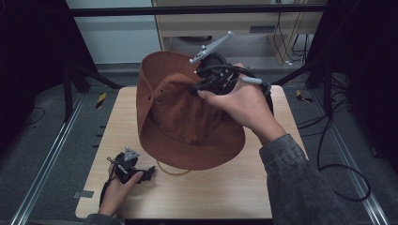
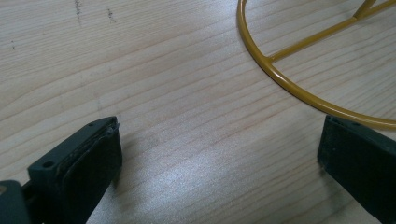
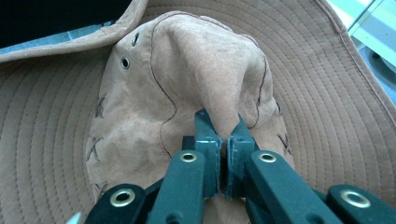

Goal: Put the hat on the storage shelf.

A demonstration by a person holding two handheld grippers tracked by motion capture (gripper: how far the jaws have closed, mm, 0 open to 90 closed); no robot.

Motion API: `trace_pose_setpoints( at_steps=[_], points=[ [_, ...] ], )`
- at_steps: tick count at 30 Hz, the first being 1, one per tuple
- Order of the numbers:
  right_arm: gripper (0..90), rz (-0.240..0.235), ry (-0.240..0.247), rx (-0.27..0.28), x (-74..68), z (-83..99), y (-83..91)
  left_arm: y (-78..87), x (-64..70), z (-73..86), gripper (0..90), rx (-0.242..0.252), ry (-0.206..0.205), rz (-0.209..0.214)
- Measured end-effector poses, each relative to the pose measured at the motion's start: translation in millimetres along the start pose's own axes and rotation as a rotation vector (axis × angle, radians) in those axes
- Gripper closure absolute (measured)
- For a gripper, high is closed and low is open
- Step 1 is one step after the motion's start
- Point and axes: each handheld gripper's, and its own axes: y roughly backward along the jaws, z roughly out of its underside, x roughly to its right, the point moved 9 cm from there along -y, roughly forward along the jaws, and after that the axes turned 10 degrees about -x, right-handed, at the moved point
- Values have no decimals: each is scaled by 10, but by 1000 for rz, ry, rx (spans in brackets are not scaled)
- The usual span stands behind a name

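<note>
Two hands work over the pale wooden surface [image 1: 220, 187], each holding a gripper. The right hand [image 1: 239, 103] reaches forward from a grey denim sleeve [image 1: 300, 183], wrist bent down, and holds the right gripper [image 1: 202, 86] against the crown of a rust-brown, wide-brimmed suede hat [image 1: 183, 122]. In the right gripper view that gripper [image 3: 223, 135] has its jaws pressed together on a pinched fold of the crown, with the stitched brim spreading around it. The hat hangs tilted above the middle of the surface, its far brim raised and its near brim low, close to the wood. The left hand [image 1: 117, 192] lies low at the near left corner, holding the left gripper [image 1: 149, 172] pointed toward the hat. Its jaws stand wide apart over bare wood, gripping nothing, with a thin yellow wire ring stand [image 2: 299, 88] just ahead of them.
</note>
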Motion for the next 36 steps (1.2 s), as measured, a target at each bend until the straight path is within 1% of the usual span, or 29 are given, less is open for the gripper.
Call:
trace_pose_setpoints(
  at_steps=[6,10,20,26,36],
  points=[
    [868,-8,13,-3,-72,-82,-56,0,0,0,0,0,0,0],
    [868,-18,28,-2,-142,-173,-104,2,0,3,0,-4,-1,1],
    [867,-37,41,-6,-243,-304,-233,-1,5,-1,0,-5,-7,1],
    [867,-46,47,-18,-277,-329,-324,-1,10,-1,0,-5,-9,3],
    [866,-55,48,-31,-301,-341,-400,1,10,0,0,-7,-9,3]
  ],
)
